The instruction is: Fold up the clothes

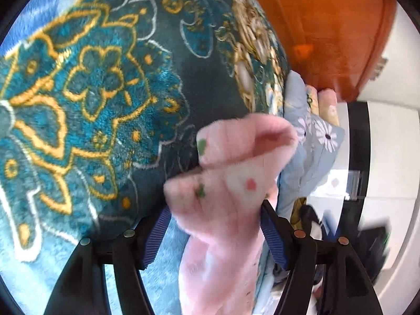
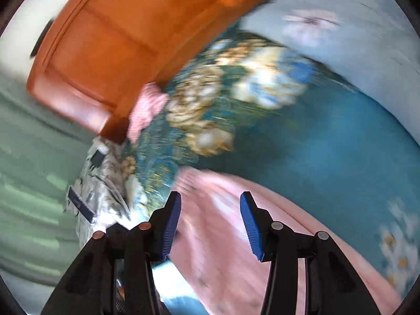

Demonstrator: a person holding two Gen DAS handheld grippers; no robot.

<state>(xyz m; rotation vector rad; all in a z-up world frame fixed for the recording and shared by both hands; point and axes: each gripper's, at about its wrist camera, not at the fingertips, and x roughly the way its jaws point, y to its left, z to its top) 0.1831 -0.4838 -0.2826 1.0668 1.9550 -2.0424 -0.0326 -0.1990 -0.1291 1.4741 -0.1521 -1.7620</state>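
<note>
Mid-fold: left gripper (image 1: 212,233) jaws wide, pink garment (image 1: 225,183) bunched between, grip unclear. Right gripper (image 2: 211,223) parted, empty above garment. Next: regrasp edge.

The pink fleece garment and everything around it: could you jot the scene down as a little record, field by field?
Garment: pink fleece garment, bunched, with small green and pink marks
Lies on: teal blanket with a gold flower pattern
Left gripper: jaws apart, bunched pink cloth between them; a firm grip cannot be told
Right gripper: jaws apart above the pink cloth, gripping nothing
Nearby: light blue cloth with white daisies
Background: orange wooden furniture
Image quality: right wrist view blurred
</note>
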